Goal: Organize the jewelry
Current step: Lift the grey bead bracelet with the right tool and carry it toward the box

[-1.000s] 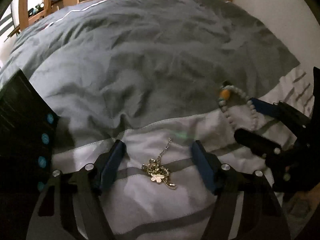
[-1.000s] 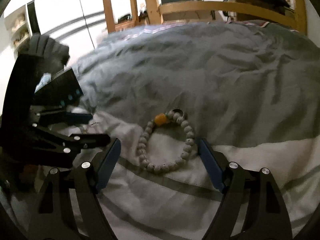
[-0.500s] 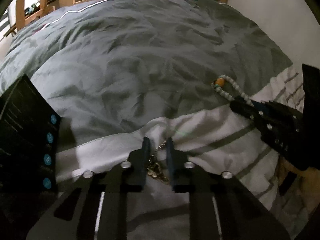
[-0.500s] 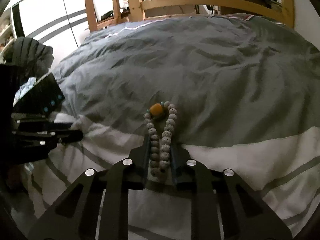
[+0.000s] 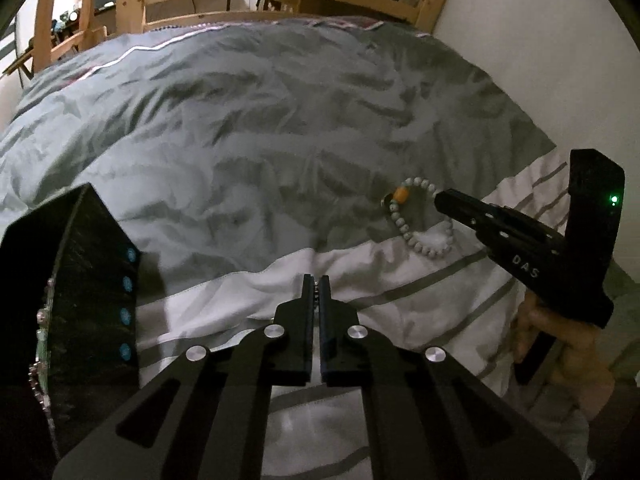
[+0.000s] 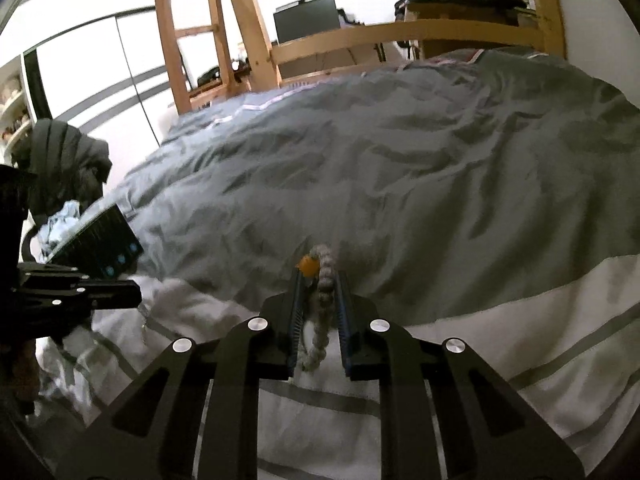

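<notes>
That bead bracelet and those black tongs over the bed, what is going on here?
A person is sorting jewelry on a bed, with a two-finger gripper in each hand. The right gripper is shut on the bead bracelet, which has one orange bead, just above the striped duvet. The left gripper is closed tight on something small and metallic; only a glint shows between its fingers, so I cannot say what it is. A black box with blue dots stands at the left.

Black tongs point(image 5: 317, 286), silver screws, white "DAS" lettering, green LED.
</notes>
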Available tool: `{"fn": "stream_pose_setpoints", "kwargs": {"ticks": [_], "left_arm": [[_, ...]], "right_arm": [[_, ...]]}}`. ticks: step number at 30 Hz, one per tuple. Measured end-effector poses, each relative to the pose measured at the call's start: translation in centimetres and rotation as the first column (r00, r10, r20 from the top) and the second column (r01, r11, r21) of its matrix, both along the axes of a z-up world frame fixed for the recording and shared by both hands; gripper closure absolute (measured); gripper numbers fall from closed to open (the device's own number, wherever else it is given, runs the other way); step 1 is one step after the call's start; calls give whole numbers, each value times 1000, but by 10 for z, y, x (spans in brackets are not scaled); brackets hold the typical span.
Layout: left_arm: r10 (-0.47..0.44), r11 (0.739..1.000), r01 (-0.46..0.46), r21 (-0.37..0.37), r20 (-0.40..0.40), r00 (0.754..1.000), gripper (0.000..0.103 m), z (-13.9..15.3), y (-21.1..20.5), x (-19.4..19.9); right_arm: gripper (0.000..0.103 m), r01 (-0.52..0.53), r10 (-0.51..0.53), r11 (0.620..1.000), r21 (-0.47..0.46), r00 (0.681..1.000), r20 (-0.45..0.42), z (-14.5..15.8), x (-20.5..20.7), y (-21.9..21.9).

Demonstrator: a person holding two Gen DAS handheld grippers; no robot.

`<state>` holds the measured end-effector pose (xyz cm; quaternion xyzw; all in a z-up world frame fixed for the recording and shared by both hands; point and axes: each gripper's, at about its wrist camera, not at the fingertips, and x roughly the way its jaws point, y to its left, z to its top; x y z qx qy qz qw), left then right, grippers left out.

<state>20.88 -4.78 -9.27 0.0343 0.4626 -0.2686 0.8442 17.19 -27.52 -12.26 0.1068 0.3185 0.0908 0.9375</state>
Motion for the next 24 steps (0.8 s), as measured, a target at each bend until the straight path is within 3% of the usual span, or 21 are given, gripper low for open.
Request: {"fn": "stream_pose_setpoints", "kwargs": {"ticks": [6,12,16,19,22,24], "left_arm": [[21,999,-20,-41,8,1000,102,10,13,0],[22,1000,-22,-12,-11,1000,102,1,11,1],[24,999,-24,-30,16,1000,102,9,12,-1],[48,998,-46,-48,42,998,102,16,18,-1],[66,996,-62,-64,75,995,102,24,23,-2],[67,996,-60,-69,94,993,102,30,24,-5]], "right_arm": [[86,-7,7,1000,10,999,47,8,-4,1],[86,-1,1,1000,8,998,-57,-12,6,2],[86,25,-26,999,25,999,26,2,-3,-5],[86,79,-78,996,-29,996,48,6,-6,-7],[84,90,-90,996,-11,995,-52,-11,6,-13],[71,82,-80,997,9,986,-145,-28,15,-16]]}}
